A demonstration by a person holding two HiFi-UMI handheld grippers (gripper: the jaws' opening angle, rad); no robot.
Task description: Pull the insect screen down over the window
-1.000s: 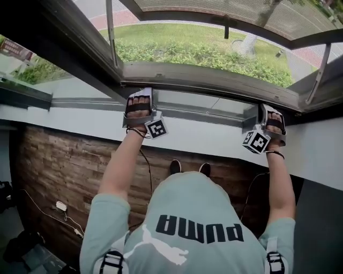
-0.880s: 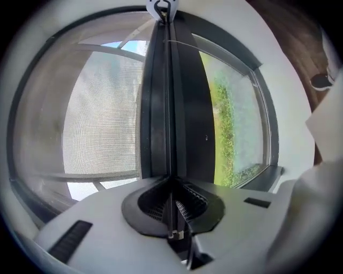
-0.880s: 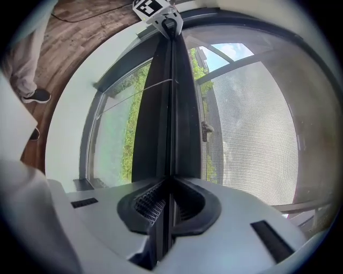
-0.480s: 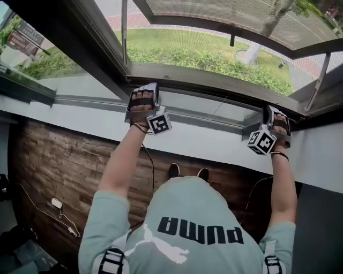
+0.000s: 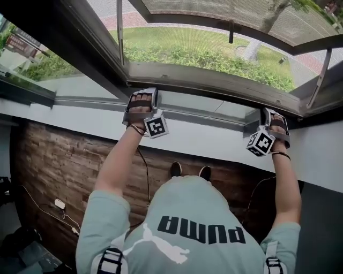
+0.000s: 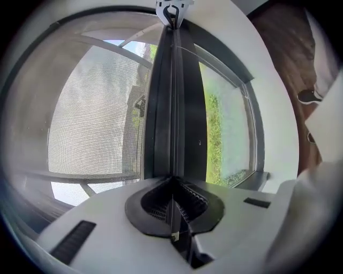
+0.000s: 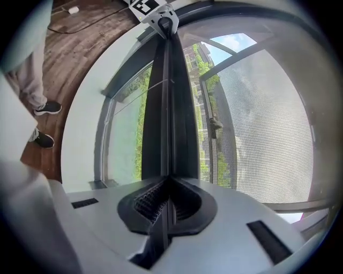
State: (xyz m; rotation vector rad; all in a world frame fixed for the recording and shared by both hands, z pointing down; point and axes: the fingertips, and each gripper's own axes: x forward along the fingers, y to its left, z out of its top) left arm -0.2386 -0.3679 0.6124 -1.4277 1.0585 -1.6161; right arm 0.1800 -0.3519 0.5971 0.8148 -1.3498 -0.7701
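The insect screen's grey bottom bar [image 5: 214, 81] runs across the window, with the mesh [image 5: 225, 10] above it. My left gripper [image 5: 140, 97] is clamped on the bar's left part and my right gripper [image 5: 272, 119] on its right end. In the left gripper view the dark bar [image 6: 177, 101] runs straight out from my left gripper [image 6: 172, 184], whose jaws have just been closing on its thin edge, with mesh [image 6: 91, 118] to the left. In the right gripper view my right gripper [image 7: 168, 187] pinches the bar [image 7: 171, 101] the same way, its jaws also closing, with mesh [image 7: 268, 123] to the right.
A white sill [image 5: 80, 115] lies under the window, with a glass pane [image 5: 187, 103] just below the bar. Beneath it are a brown wood-look surface [image 5: 59, 160], a cable with a white plug [image 5: 60, 204] and the person's shoes [image 5: 176, 169]. Lawn and hedge [image 5: 214, 56] show outside.
The head view has shifted a little. Both grippers stay on the bar at about the same places on the window.
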